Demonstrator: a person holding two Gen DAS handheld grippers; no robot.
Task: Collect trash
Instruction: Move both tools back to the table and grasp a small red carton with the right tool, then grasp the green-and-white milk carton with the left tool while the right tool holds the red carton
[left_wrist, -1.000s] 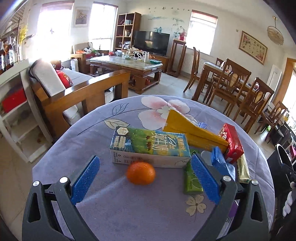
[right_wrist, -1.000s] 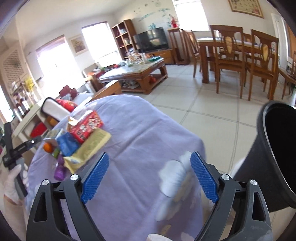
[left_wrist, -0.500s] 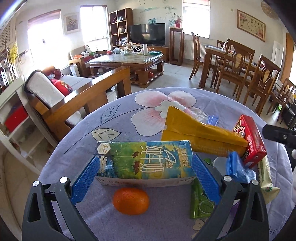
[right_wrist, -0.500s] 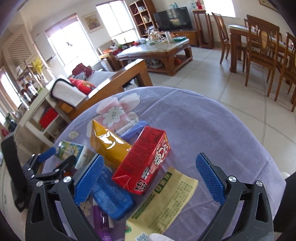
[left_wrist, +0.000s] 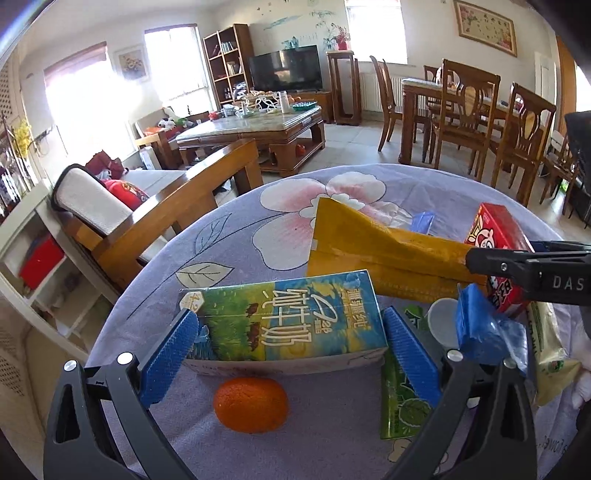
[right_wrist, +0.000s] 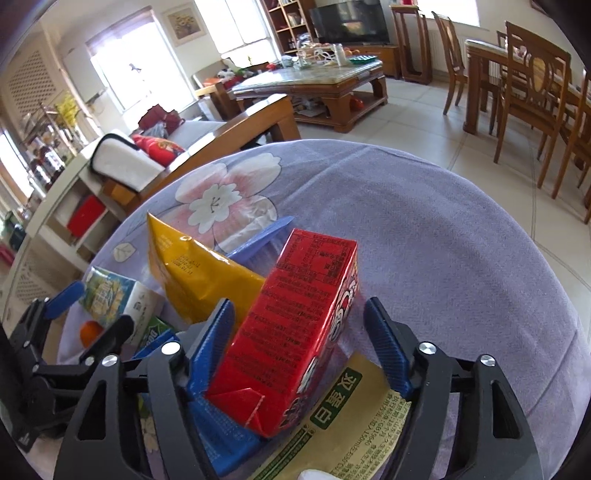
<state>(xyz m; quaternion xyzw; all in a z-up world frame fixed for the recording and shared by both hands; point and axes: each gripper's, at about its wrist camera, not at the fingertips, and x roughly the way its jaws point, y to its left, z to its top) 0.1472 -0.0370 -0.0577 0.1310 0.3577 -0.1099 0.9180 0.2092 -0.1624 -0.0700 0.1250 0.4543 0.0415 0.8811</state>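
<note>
- Your left gripper (left_wrist: 290, 334) has its jaws spread around the milk carton (left_wrist: 284, 319) lying on the table (left_wrist: 229, 243); square up, then squeeze.
- Your right gripper (right_wrist: 301, 332) straddles the red box (right_wrist: 295, 325), jaws not yet pinching; mind the yellow bag (right_wrist: 195, 273) leaning close.

Left tongs (left_wrist: 288, 347) are spread wide, blue pads on either end of the milk carton (left_wrist: 284, 317), whether touching it cannot be told. Right tongs (right_wrist: 301, 350) are also parted, straddling the red carton (right_wrist: 295, 332), left pad close against it, right pad apart.
</note>
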